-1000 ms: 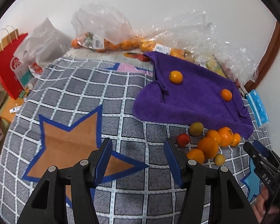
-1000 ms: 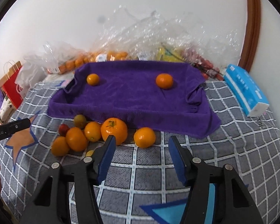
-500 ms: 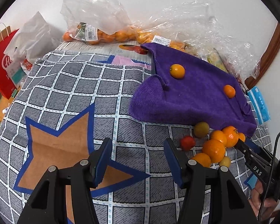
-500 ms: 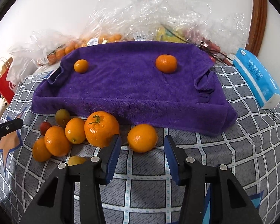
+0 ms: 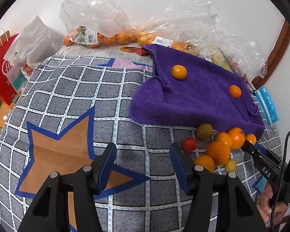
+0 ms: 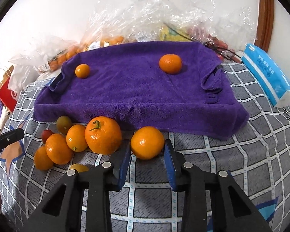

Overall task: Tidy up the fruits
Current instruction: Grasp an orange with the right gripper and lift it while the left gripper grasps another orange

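Note:
A purple towel (image 6: 145, 89) lies on the checked cloth, with two oranges on it: a small one (image 6: 82, 70) at its left and a larger one (image 6: 170, 63) at its right. A pile of oranges and small fruits (image 6: 71, 141) sits before the towel's front edge. My right gripper (image 6: 147, 150) is open, its jaws on either side of a lone orange (image 6: 147, 142) without closing on it. My left gripper (image 5: 143, 154) is open and empty over the cloth, left of the pile (image 5: 218, 148).
Clear plastic bags of fruit (image 6: 164, 19) lie behind the towel against the wall. A blue tissue pack (image 6: 266, 75) lies at the right. A red paper bag (image 5: 2, 73) stands at the far left. The cloth has a brown star (image 5: 63, 154).
My right gripper has moved forward until the lone orange sits between its jaws. My left gripper has drifted slightly forward and to the right.

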The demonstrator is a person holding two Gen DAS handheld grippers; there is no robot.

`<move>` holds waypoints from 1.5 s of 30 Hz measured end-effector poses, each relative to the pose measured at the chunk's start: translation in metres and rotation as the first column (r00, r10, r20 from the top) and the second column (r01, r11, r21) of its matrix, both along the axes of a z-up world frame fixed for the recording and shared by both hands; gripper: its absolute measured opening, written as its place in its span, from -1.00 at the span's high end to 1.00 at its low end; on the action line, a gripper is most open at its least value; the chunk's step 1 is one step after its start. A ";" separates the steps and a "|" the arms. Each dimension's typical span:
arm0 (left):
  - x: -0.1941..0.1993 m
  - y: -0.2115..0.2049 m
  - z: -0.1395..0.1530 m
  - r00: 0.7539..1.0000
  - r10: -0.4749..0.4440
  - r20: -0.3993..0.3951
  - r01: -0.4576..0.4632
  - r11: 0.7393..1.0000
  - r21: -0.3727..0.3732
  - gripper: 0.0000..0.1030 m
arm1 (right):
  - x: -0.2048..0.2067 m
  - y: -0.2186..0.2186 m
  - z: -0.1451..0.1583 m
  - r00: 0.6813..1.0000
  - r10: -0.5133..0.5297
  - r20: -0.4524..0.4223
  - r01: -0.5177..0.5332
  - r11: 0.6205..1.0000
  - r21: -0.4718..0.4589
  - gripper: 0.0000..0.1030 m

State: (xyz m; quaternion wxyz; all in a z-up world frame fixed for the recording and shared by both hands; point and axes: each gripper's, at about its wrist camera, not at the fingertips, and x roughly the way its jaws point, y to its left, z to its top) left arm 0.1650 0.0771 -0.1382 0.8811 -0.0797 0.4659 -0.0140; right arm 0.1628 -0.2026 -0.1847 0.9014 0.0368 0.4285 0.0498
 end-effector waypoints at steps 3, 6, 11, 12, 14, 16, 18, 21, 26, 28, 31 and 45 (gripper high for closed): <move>-0.003 -0.007 0.001 1.000 -0.014 0.000 0.014 1.000 -0.011 -0.06 | -0.010 -0.003 0.006 1.000 0.001 0.021 0.000 1.000 -0.012 0.34; -0.007 -0.016 0.002 0.999 -0.033 0.006 0.033 0.999 -0.005 -0.06 | -0.020 -0.007 0.010 0.999 -0.005 0.036 0.005 1.000 -0.017 0.34; -0.013 -0.032 0.004 0.998 -0.067 0.008 0.067 0.998 0.002 -0.06 | -0.036 -0.017 0.014 0.998 -0.020 0.053 0.021 1.000 -0.014 0.34; -0.014 -0.035 0.003 0.997 -0.073 0.008 0.073 0.997 0.000 -0.06 | -0.040 -0.020 0.016 0.998 -0.023 0.058 0.024 1.000 -0.017 0.34; -0.017 -0.043 0.003 0.996 -0.088 0.008 0.088 0.996 0.002 -0.06 | -0.046 -0.024 0.017 0.998 -0.029 0.064 0.030 0.999 -0.021 0.34; -0.018 -0.051 0.002 0.994 -0.106 0.007 0.106 0.994 0.009 -0.06 | -0.053 -0.028 0.019 0.997 -0.035 0.072 0.037 0.999 -0.023 0.34; -0.019 -0.058 0.000 0.993 -0.120 0.001 0.120 0.993 0.013 -0.06 | -0.059 -0.033 0.019 0.996 -0.042 0.078 0.044 0.999 -0.022 0.34; -0.019 -0.069 -0.003 0.990 -0.140 -0.015 0.140 0.990 0.020 -0.06 | -0.064 -0.041 0.019 0.995 -0.058 0.077 0.059 0.998 -0.017 0.34; -0.017 -0.085 -0.006 0.985 -0.173 -0.027 0.174 0.984 0.048 -0.06 | -0.073 -0.055 0.020 0.993 -0.087 0.085 0.088 0.996 -0.009 0.34; -0.016 -0.089 -0.010 0.983 -0.177 -0.040 0.178 0.983 0.049 -0.06 | -0.076 -0.062 0.020 0.991 -0.100 0.088 0.101 0.995 -0.009 0.34; -0.013 -0.093 -0.014 0.983 -0.173 -0.053 0.176 0.983 0.046 -0.06 | -0.080 -0.071 0.020 0.989 -0.118 0.090 0.120 0.993 -0.008 0.34; -0.005 -0.098 -0.026 0.982 -0.169 -0.080 0.176 0.981 0.087 0.40 | -0.082 -0.081 0.017 0.985 -0.151 0.079 0.153 0.988 -0.011 0.34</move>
